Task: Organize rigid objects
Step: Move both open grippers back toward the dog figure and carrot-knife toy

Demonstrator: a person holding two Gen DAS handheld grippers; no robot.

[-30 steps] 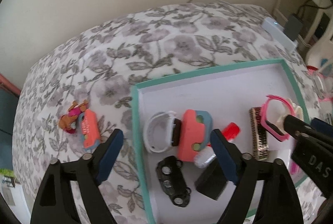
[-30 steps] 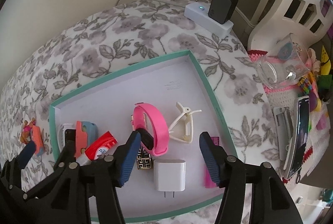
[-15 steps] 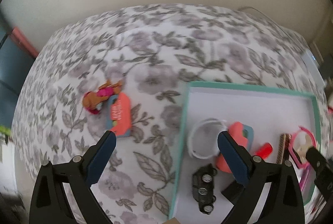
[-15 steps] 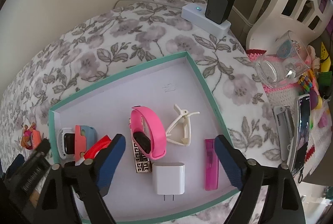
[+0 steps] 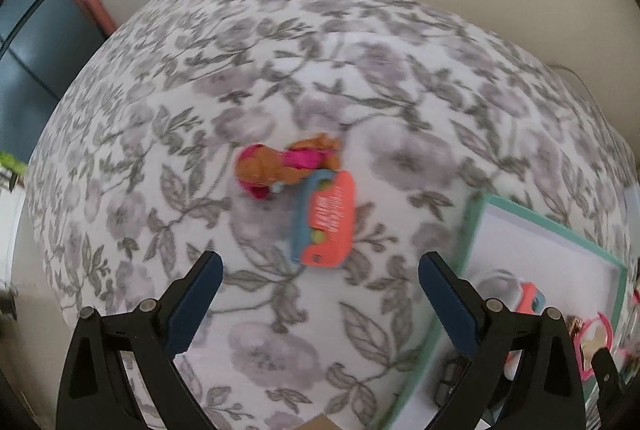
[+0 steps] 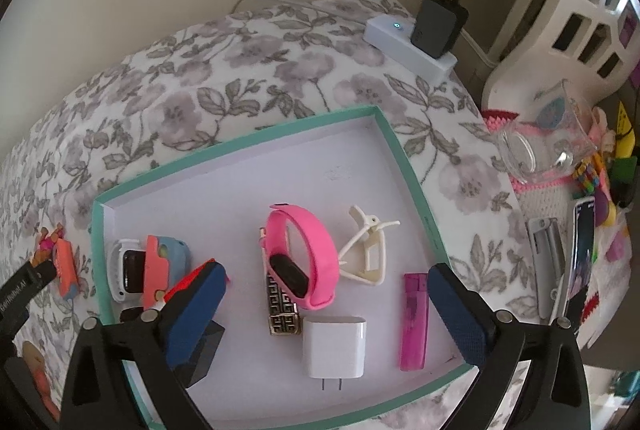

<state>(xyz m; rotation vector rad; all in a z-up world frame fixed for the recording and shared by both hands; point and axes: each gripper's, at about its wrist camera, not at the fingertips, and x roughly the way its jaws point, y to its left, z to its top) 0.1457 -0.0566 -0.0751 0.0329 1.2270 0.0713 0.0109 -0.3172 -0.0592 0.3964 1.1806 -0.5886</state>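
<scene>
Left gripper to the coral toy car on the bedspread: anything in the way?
Nothing visible. The left gripper is open above bare floral bedspread, with the coral toy car just ahead between its fingers. A small brown-and-pink toy figure touches the car's far end.

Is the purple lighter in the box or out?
In. The translucent purple lighter lies flat inside the teal-rimmed white box.

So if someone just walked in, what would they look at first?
Probably the bright pink band, looped up on its edge in the middle of the teal-rimmed tray among the other things lying there. Next, the two toys outside the tray on the flowery cloth: an orange and blue toy car with a small brown and pink figure right beside it.
</scene>
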